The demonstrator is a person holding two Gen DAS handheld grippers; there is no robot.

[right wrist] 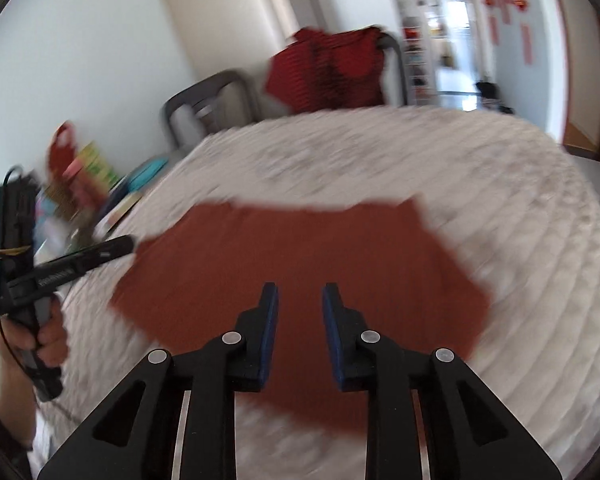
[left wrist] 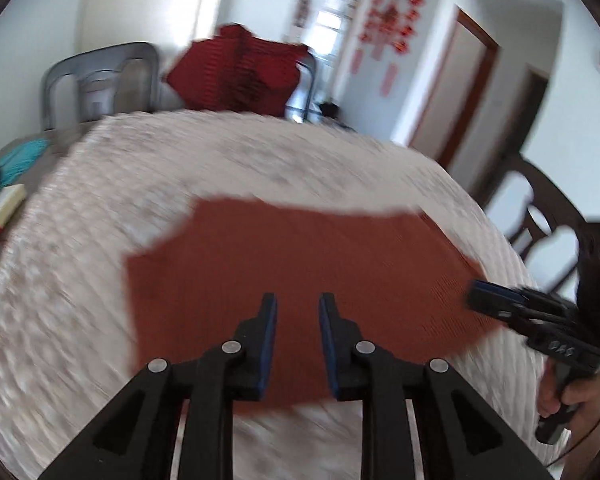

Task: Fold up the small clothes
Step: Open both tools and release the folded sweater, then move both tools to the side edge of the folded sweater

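White walls and a bright doorway hung with red paper decorations point(left wrist: 392, 26) frame a table covered in a pale, quilted tablecloth point(left wrist: 80, 280), all of it smeared by motion blur. Flat on that cloth, near the front edge, lies a rust-red knitted garment point(left wrist: 300, 264), spread out with angular corners and its far edge fairly straight. Over its near part hovers the left gripper point(left wrist: 298, 312), black arms ending in blue-padded fingers point(left wrist: 270, 320); the jaws stand a little apart with only air between them, gripping nothing. Further along the same edge of the cloth hangs the right gripper point(right wrist: 300, 304), likewise slightly parted and empty, its blue pads point(right wrist: 330, 312) over the garment's near half. Each camera catches the other tool from the side, held by a hand point(right wrist: 48, 340) wrapped around its black handle, with a thin cable trailing. Behind the table stand two grey metal chairs point(left wrist: 100, 80), and a darker red striped piece of clothing point(left wrist: 236, 72) is draped over the back of one. At the far left of the table sit some blurred boxes and colourful packets point(right wrist: 84, 176), too smeared to identify.
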